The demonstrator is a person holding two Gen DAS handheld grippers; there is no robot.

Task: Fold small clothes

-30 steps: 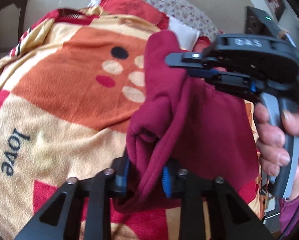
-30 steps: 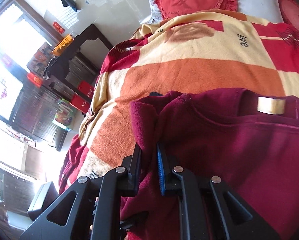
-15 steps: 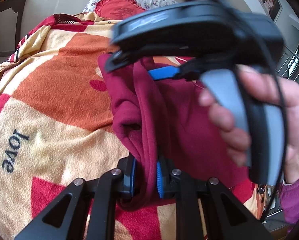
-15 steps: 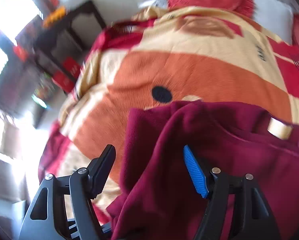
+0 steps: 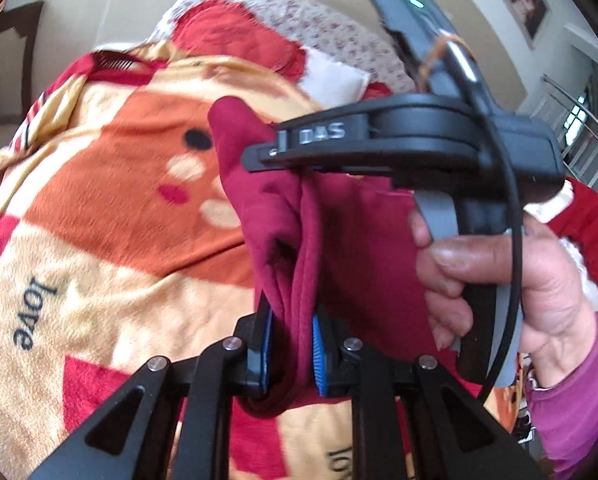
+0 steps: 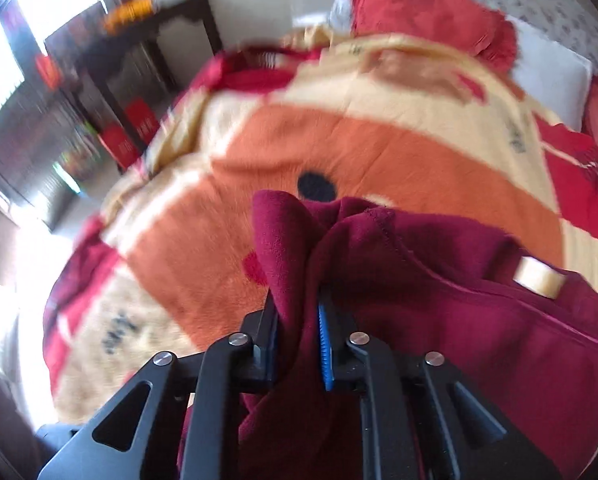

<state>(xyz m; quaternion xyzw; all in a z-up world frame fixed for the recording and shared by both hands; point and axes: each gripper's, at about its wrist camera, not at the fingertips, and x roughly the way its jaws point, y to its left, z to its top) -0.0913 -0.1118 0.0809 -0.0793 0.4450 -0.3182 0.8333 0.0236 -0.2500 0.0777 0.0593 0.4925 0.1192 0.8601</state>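
Since half a second ago the right gripper (image 5: 299, 168) has drawn back from the lens in the left wrist view and sits level at centre right of the frame, its fingers again pinched on cloth where they stood wide apart. Here the left gripper (image 5: 291, 344) has its fingers nearly closed on a bunched fold of the maroon garment (image 5: 359, 248), which hangs between the two grippers above the blanket (image 5: 119, 208). The right hand (image 5: 499, 280) squeezes the trigger at right. The thick roll between the left fingers could slide out if the grippers pull apart too hard, and layers may be caught unevenly, leaving a crooked fold. A framed picture hangs at upper right.

In the right wrist view the right gripper (image 6: 299, 340) clamps a gathered ridge of the maroon garment (image 6: 459, 320), low in the frame, with a pale label (image 6: 539, 278) showing at right. The frame is blurred by motion, so a snatch could drop the cloth. The bed's blanket (image 6: 379, 148) fills the middle, a red cushion (image 6: 431, 12) lies at top, and a dark cabinet (image 6: 139, 80) stands at upper left by bright windows.
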